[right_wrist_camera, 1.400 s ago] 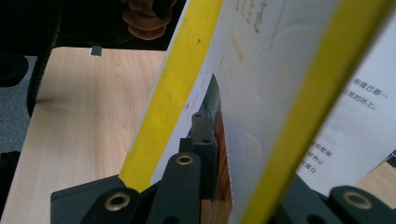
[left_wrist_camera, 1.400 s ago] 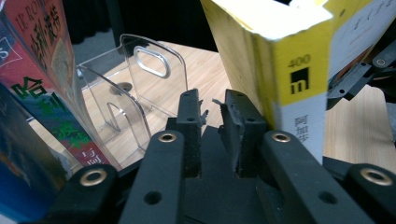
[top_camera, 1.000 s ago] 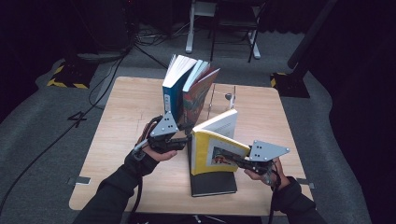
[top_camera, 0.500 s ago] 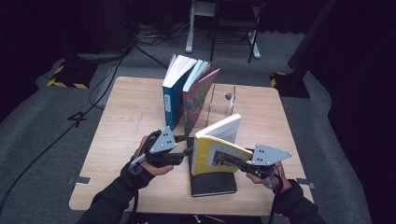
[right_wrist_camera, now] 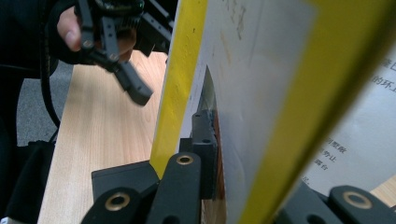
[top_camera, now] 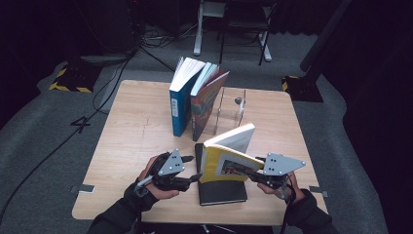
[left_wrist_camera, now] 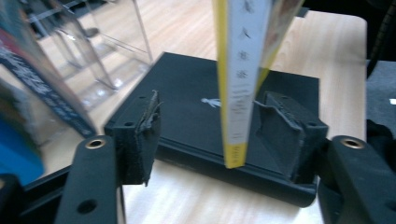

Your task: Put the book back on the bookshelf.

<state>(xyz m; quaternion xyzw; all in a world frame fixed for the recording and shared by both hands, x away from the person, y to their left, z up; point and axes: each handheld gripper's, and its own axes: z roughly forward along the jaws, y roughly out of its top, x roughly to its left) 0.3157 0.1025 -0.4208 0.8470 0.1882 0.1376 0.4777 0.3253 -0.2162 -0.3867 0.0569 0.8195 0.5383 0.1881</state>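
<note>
Yellow-edged paperback book (top_camera: 226, 158) is held tilted above a black hardcover book (top_camera: 221, 192) lying flat on the light wooden table (top_camera: 136, 126), clamped at its right cover by the right gripper (top_camera: 253, 173). Left gripper (top_camera: 197, 176) is positioned at the book's spine end; its jaws have just been opening, and in the left gripper view the spine (left_wrist_camera: 236, 84) is seen between the parted pads (left_wrist_camera: 140, 135), touching neither clearly. Upright books (top_camera: 195, 100) and a clear acrylic stand (top_camera: 229, 109) are placed farther back.

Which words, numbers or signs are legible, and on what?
"4": mark on the floor.
Spine of the yellow book: Chinese characters, too blurred to read.
Its cover, right gripper view: Chinese print, cut off, unreadable.
Spine of the blue book: label too small to read.
Cover of the black book: white emblem, no words.
</note>
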